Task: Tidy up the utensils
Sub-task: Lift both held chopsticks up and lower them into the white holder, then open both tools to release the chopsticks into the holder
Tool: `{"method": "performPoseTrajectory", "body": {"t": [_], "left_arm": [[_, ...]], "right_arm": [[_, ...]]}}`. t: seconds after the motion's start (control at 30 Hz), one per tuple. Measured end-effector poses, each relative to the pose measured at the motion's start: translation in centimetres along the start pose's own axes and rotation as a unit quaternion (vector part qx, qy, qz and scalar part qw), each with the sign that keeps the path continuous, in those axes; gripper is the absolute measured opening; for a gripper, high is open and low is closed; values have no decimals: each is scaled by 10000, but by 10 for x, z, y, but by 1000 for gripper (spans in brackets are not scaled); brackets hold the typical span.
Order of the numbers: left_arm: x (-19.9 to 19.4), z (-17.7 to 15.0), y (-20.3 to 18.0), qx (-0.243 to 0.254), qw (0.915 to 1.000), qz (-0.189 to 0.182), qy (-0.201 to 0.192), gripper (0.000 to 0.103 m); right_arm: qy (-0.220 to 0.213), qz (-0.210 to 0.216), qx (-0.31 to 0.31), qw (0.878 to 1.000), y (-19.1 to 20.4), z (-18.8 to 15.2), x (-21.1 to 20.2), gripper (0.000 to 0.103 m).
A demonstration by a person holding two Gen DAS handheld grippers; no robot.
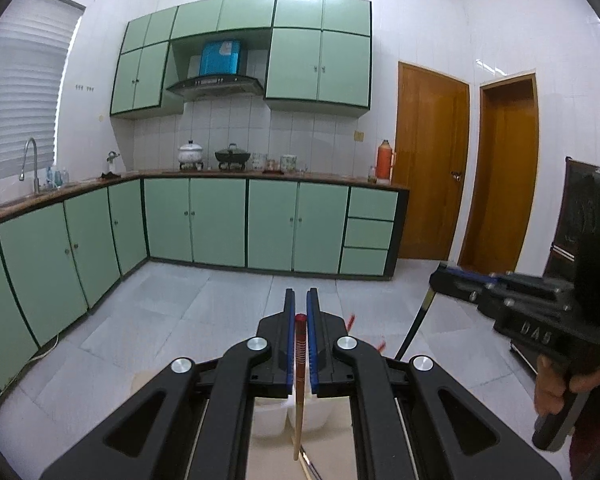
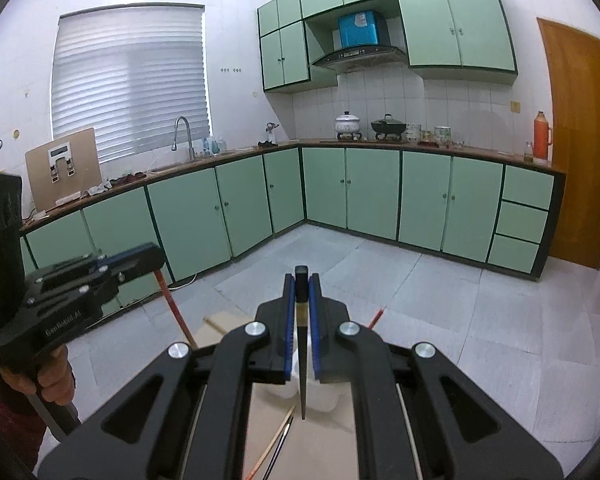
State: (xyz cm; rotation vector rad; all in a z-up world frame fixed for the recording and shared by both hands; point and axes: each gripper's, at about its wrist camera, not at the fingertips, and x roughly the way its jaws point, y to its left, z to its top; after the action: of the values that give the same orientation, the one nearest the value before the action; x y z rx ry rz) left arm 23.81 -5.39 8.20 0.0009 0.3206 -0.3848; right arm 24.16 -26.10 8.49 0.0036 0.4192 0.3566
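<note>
Both grippers' fingers are clamped on upright chopsticks: left gripper (image 1: pixel 300 344) holds a red-tipped chopstick (image 1: pixel 299 376), right gripper (image 2: pixel 301 328) a black chopstick (image 2: pixel 302 360); the white holder (image 1: pixel 274 416) sits at six o'clock below both.

Work surface: light brown counter (image 2: pixel 324 448), bottom centre of both views, largely hidden behind gripper bodies. Directly on it: white translucent container (image 1: pixel 272 420), two compartments side by side, bottom centre; loose chopsticks (image 2: pixel 278 440), one pale and one dark, lying diagonally just in front of the container, lower centre; further pale chopstick (image 2: pixel 216 325) at the far left edge; red-tipped chopstick (image 2: pixel 377 316) at the far right edge.
</note>
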Motion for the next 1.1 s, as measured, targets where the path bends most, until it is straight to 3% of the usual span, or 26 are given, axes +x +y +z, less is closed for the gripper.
{"method": "performPoseTrajectory", "body": {"t": [0.2, 0.43, 0.87, 1.0, 1.07, 1.1], "left_arm": [[30, 29, 2, 24, 9999, 23, -127, 5], [74, 38, 9, 8, 10000, 91, -33, 5], [137, -27, 34, -233, 9958, 153, 867, 5], [136, -43, 38, -298, 9941, 175, 1032, 7], [130, -46, 38, -311, 9941, 191, 1024, 11], [129, -44, 39, -324, 9942, 198, 1006, 17]], "right_arm": [[-57, -70, 55, 9999, -14, 17, 25, 6], [-19, -136, 196, 9997, -33, 21, 66, 6], [541, -123, 322, 9979, -34, -30, 124, 7], [598, -191, 311, 9975, -32, -45, 120, 12], [545, -247, 290, 9978, -31, -47, 113, 17], [473, -305, 283, 9980, -31, -47, 105, 26]]}}
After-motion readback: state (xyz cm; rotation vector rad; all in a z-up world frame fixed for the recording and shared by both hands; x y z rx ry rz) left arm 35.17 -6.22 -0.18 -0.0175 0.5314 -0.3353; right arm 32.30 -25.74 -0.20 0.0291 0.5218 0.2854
